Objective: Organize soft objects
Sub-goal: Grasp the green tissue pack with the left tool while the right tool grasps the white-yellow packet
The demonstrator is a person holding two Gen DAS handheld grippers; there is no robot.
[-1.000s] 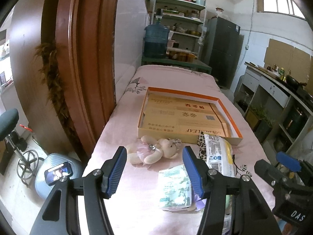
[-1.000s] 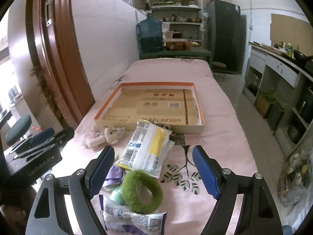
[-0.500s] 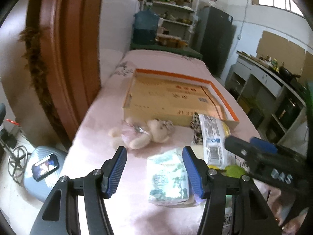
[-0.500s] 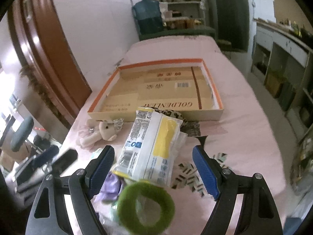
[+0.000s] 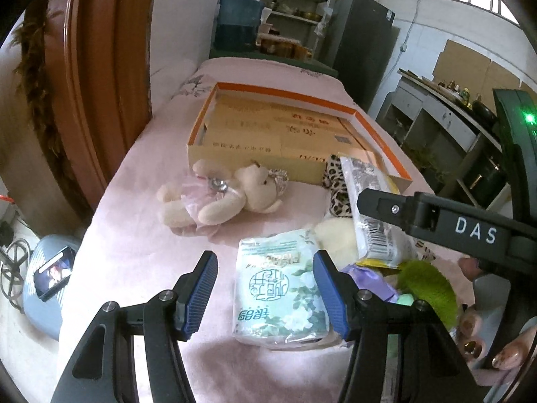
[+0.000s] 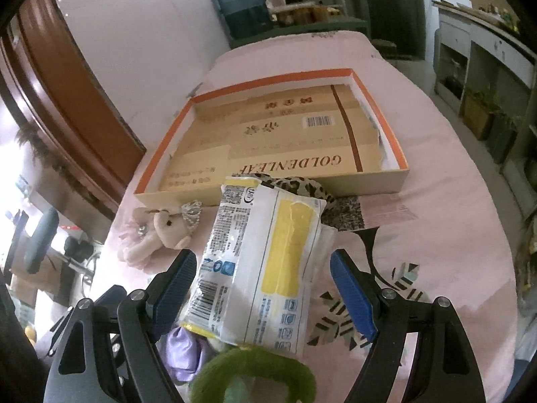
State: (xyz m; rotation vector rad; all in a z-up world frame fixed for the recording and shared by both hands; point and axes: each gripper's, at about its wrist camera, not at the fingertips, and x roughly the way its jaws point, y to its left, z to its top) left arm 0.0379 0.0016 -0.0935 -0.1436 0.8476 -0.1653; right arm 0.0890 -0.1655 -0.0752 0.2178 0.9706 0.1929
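Note:
On a pink-covered table stands a shallow cardboard box [image 5: 214, 141] [image 6: 389, 181] with an orange rim, nothing inside it. In front of it lie a cream teddy bear [image 5: 214, 198] [image 6: 157, 231], a green tissue pack [image 5: 278, 288], a white-and-yellow plastic pack [image 6: 265, 262] [image 5: 372, 221], leopard-print fabric [image 5: 335, 184] [image 6: 295, 183], a green fuzzy ring [image 6: 255, 372] [image 5: 429, 285] and purple cloth [image 6: 186, 349]. My left gripper [image 5: 265, 292] is open, low over the tissue pack's left part. My right gripper [image 6: 263, 288] is open, its blue pads [image 6: 352, 299] either side of the white-and-yellow pack.
A brown wooden door frame [image 5: 100, 77] runs along the table's left side. A blue water jug [image 5: 238, 16], shelves and a dark fridge [image 5: 362, 33] stand behind the table. A person's hand [image 5: 486, 342] holds the right gripper's handle at the lower right of the left wrist view.
Both grippers have come down and tilted toward the table, so the objects look larger. The right gripper slid left over the white-and-yellow pack and now crosses the left wrist view.

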